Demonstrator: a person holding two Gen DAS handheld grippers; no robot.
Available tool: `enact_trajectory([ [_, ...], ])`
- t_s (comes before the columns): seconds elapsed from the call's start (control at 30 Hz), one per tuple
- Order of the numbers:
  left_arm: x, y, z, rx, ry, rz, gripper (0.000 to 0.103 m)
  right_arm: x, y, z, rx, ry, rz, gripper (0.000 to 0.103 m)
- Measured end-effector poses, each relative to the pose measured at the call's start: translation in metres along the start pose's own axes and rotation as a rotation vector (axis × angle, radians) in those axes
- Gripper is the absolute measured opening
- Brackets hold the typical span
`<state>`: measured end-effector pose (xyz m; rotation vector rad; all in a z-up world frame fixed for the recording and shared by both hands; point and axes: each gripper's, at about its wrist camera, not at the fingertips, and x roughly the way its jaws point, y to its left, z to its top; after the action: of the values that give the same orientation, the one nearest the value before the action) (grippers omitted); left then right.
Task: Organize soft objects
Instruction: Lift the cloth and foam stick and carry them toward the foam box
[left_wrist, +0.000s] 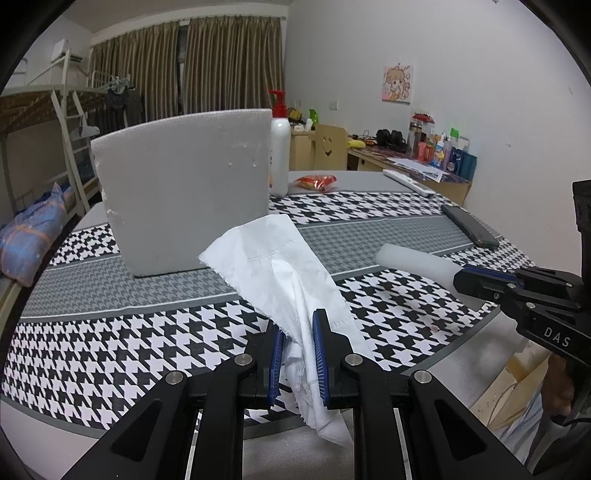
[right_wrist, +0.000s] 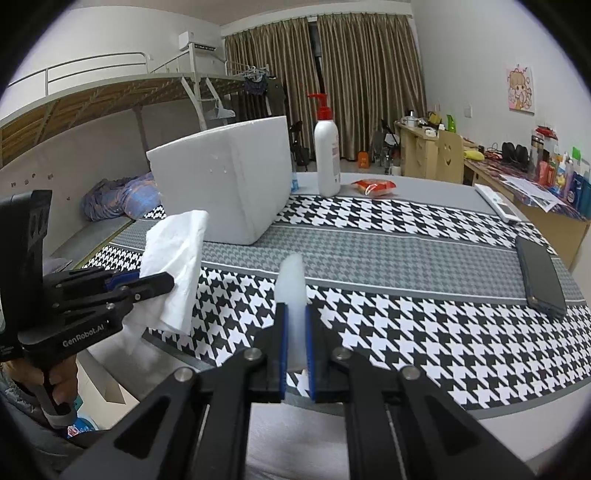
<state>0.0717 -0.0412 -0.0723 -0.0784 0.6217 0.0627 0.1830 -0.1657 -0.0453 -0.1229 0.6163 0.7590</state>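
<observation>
My left gripper (left_wrist: 298, 332) is shut on a crumpled white tissue (left_wrist: 280, 258) and holds it above the houndstooth tablecloth (left_wrist: 110, 339) near the front edge. The tissue also shows in the right wrist view (right_wrist: 177, 258), held by the left gripper (right_wrist: 162, 282). My right gripper (right_wrist: 295, 321) is shut on a white foam stick (right_wrist: 293, 288) that points forward over the cloth. In the left wrist view the foam stick (left_wrist: 413, 260) juts left from the right gripper (left_wrist: 465, 278). A large white foam box (left_wrist: 181, 192) stands behind the tissue, also in the right wrist view (right_wrist: 229, 181).
A white pump bottle (left_wrist: 279, 147) and a red snack packet (left_wrist: 316, 181) stand behind the box. A black phone (right_wrist: 541, 273) lies at the right of the table, a white power strip (right_wrist: 496, 206) beyond it. A bunk bed is left, a cluttered desk right.
</observation>
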Motion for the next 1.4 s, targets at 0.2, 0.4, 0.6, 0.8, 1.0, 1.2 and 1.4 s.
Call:
enact_trajectory([
  [0.2,-0.005,0.0,0.005,0.005,-0.016,-0.018,0.017,-0.006,0.006,0.007,0.01,-0.025,-0.014,0.011],
  [0.4,-0.01,0.0,0.012,0.016,-0.037,-0.014,0.017,-0.012,0.009,0.013,0.003,-0.058,-0.018,0.011],
  [0.6,-0.012,0.003,0.014,0.012,-0.047,-0.01,0.017,-0.017,0.014,0.017,-0.009,-0.086,-0.016,0.011],
  [0.8,-0.016,0.003,0.017,0.022,-0.063,-0.007,0.017,-0.022,0.018,0.021,-0.02,-0.117,-0.015,0.011],
  [1.0,-0.018,0.003,0.022,0.033,-0.074,0.003,0.017,-0.022,0.021,0.024,-0.027,-0.127,-0.009,0.011],
  [1.2,-0.021,0.003,0.027,0.042,-0.085,0.007,0.017,-0.023,0.021,0.026,-0.024,-0.134,-0.01,0.011],
  [1.4,-0.025,0.002,0.032,0.052,-0.101,0.011,0.017,-0.025,0.022,0.028,-0.026,-0.148,-0.007,0.011],
])
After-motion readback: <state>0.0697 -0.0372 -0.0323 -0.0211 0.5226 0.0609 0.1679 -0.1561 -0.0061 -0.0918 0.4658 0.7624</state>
